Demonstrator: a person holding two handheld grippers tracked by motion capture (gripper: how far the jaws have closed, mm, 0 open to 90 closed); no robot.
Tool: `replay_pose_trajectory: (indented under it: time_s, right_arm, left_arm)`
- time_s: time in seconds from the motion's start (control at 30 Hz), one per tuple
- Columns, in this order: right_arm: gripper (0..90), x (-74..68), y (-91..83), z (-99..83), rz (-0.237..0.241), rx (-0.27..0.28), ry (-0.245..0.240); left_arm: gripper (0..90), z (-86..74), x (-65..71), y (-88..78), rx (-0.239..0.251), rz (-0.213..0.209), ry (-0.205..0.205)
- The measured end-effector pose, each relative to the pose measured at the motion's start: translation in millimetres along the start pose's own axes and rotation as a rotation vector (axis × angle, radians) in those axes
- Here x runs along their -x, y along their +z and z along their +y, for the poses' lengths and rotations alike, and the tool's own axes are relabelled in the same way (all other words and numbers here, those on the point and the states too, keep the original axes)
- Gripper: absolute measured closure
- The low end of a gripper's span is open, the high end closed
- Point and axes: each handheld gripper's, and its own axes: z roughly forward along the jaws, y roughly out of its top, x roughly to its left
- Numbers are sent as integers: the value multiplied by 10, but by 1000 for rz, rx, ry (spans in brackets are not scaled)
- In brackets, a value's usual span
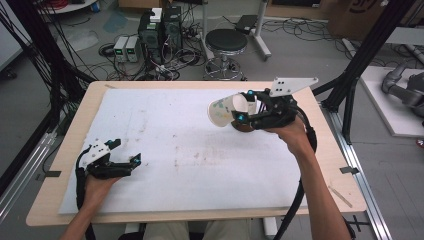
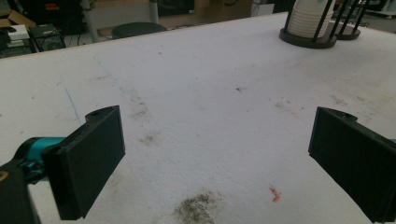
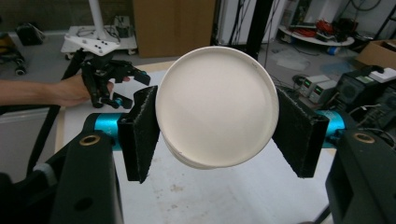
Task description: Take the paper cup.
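— Cup [image 3: 217,105] status?
— My right gripper [image 1: 243,106] clamps it sideways above the holder [image 2: 307,38]. Left gripper [image 1: 127,152] gapes, idle, well apart from the holder. Squeeze harder and the cup crumples; tilt, it slips.

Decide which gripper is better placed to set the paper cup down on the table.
Right. The right gripper already clamps the paper cup above the table; the left gripper sits open, far away.
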Motion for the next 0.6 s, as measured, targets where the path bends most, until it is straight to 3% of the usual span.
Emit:
replay_pose_trajectory:
  time_s: [0.1,0.13,0.33,0.6]
  right_arm:
    - [371,-30,36,-59,-3,-12,-8]
    - [371,-50,55,-134,16,25,-8]
    - [371,-90,148,-312,21,35,12]
    - [371,-192,269,-410,53,73,3]
  left_arm:
    - [37,0,-1,0,1,0,-1]
    - [37,-1,1,0,2,0,-2]
    - [37,-1,1,-2,4,-1,0]
    - [37,-1,3,0,3,0,2]
